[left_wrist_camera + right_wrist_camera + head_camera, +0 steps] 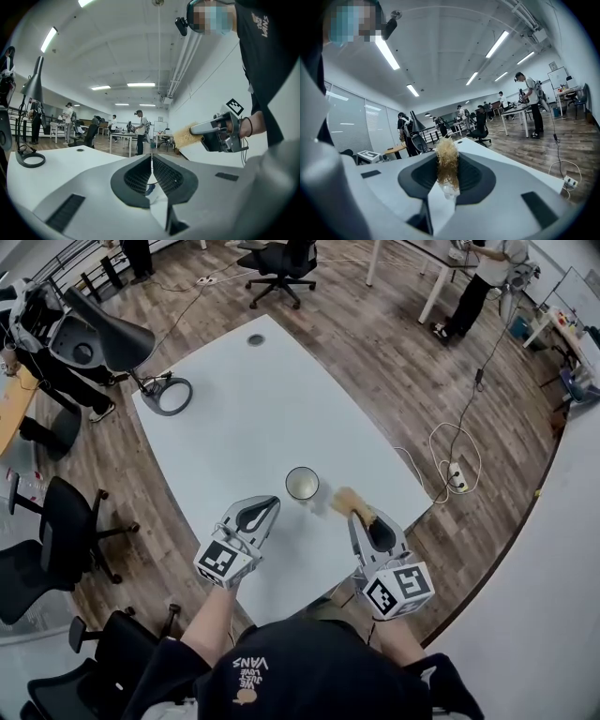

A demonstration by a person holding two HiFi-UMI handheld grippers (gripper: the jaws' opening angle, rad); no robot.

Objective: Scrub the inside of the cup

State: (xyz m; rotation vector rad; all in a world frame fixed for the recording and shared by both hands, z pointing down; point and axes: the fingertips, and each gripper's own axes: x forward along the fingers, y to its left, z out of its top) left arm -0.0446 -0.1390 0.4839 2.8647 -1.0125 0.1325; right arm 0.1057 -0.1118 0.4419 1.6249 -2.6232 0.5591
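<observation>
A round, pale cup [302, 483] stands open-mouthed on the smooth white tabletop [253, 409], just ahead of both claws. The left claw [151, 172] is closed on nothing, its ribbed dark pads pressed together. The right claw [446, 185] is clamped on a shaggy, straw-coloured brush [447, 159] beside the cup.

Cup [302, 483]: dark-rimmed, pale inside, upright on table [244, 409], near side. Brush [348, 502]: tan bristles, clamped in right gripper [366, 521], just right of cup, not touching.
</observation>
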